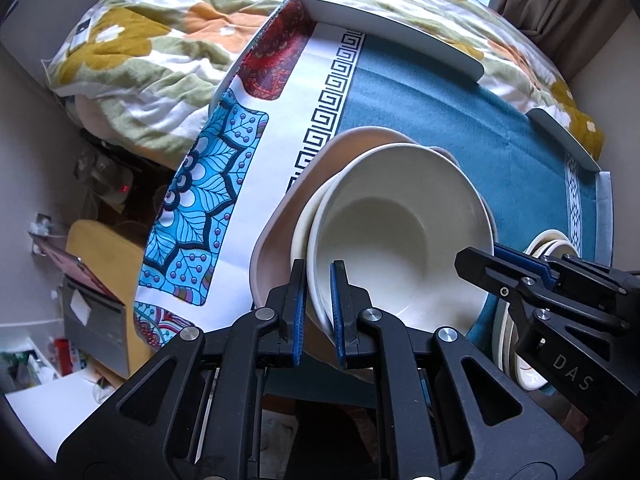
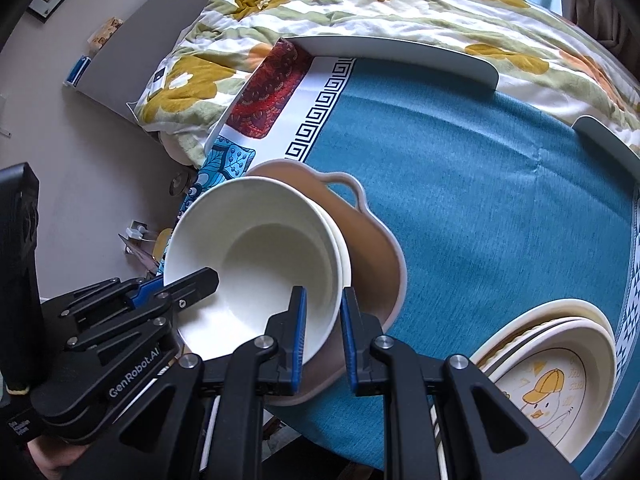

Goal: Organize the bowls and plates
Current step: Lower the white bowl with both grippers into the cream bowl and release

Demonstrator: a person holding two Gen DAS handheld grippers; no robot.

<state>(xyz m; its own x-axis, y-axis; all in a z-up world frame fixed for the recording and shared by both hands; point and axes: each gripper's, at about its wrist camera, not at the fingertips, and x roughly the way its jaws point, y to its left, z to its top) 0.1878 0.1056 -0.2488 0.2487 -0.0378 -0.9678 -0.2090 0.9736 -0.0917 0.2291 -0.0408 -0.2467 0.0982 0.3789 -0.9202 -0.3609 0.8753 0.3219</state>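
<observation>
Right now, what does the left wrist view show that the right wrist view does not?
Only the left wrist view: the full blue mandala print on the cloth.
Only the right wrist view: the duck picture on the top plate of the plate stack.
Both: the white bowl in the beige handled dish, left gripper and right gripper each shut on the bowl's rim.

Lower cream bowl (image 1: 301, 236) mostly covered by the white bowl (image 1: 400, 240) nested in it. Plate stack (image 2: 560, 384) right of the right gripper (image 2: 323, 340) cut by the frame edge; its lower plates show rims only. Tan handled dish (image 2: 372, 248) largely hidden beneath bowls.
</observation>
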